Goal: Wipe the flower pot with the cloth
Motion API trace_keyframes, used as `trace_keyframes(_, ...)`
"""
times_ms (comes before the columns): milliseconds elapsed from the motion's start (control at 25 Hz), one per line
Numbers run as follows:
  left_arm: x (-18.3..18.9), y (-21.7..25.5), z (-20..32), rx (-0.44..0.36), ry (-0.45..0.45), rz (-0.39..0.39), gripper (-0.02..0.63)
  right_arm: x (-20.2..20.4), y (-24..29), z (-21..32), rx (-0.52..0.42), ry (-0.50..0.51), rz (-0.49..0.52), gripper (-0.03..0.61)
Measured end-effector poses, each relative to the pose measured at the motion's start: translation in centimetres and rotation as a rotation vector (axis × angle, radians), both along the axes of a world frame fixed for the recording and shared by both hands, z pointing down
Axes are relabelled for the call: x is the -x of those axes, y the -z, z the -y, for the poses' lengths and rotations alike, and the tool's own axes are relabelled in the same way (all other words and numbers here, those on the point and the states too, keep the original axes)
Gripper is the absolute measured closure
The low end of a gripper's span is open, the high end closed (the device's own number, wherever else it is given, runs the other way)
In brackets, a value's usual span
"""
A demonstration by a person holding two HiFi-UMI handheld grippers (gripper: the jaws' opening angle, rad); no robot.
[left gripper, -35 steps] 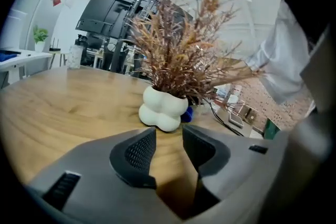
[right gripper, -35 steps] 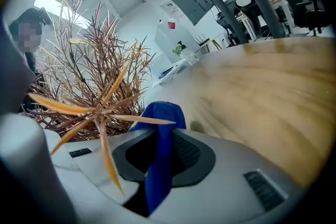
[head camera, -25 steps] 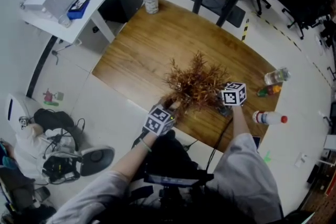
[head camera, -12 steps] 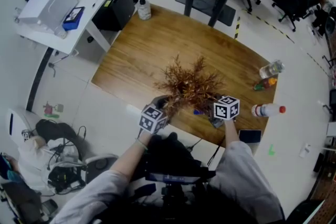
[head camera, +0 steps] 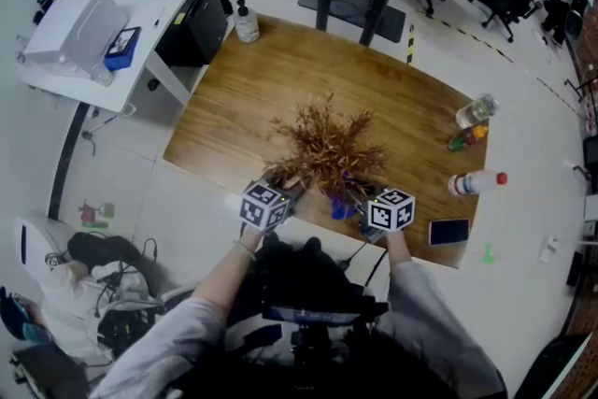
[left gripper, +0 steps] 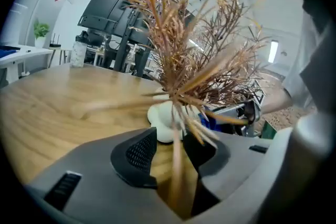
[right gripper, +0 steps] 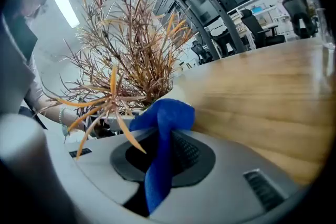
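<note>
Left gripper view: the left tool (left gripper: pixel 170 140) has its jaws a narrow way apart and grips nothing. A blurred brown leaf hangs down through the gap. Just beyond the jaw tips the white flower pot (left gripper: pixel 160 123) stands on the wooden surface (left gripper: pixel 58 107). It carries a dried-looking brown plant (left gripper: pixel 194 55) whose thin leaves spread out over the tool. Whether the tips touch the pot cannot be told.

In the right gripper view, the right tool (right gripper: pixel 160 150) is clamped on a blue cloth (right gripper: pixel 164 118). The cloth rises in a fold from between the jaws and bulges ahead of them, close to the base of the plant. An orange-brown leaf droops across the tool's left side.

In the head view, both tools sit at the near edge of the surface, the left one on the plant's left and the right one on its right. A patch of the blue cloth shows between them under the foliage, which hides the pot from above. Toward the right end of the surface are a clear bottle (head camera: pixel 475 111), a white bottle with a red cap (head camera: pixel 475 183) lying on its side, and a dark phone (head camera: pixel 448 231). A pump bottle (head camera: pixel 246 21) stands at the far left corner. A white side table (head camera: pixel 140 51) beside the surface holds a white box (head camera: pixel 70 23).
</note>
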State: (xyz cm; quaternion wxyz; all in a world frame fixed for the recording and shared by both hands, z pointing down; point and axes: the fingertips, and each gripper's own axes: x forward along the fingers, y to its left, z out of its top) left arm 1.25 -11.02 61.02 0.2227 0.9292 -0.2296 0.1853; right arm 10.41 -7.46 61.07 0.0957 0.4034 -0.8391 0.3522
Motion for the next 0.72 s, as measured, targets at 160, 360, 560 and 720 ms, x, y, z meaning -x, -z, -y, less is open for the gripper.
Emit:
trace_keyframes(160, -0.8, -0.2, -1.4, 0.0, -0.02, -0.009, 0.456, -3.2, 0.3, 0.5, -0.02, -0.012, -0.073, 0.517)
trace_keyframes(360, -1.8, 0.3, -2.4, 0.02, 0.02, -0.035, 0.456, -7.4, 1.1, 4.1, -0.055, 0.054, -0.188, 0.517)
trace_keyframes(560, -2.0, 0.9, -2.4, 0.049, 0.089, -0.058, 0.456, -6.7, 2.2, 8.4, -0.095, 0.241, -0.183, 0.517)
trace_keyframes(720, -1.8, 1.0, -2.1, 0.052, 0.12, -0.053, 0.457, -3.9, 2.3, 11.0, -0.083, 0.417, -0.158, 0.517)
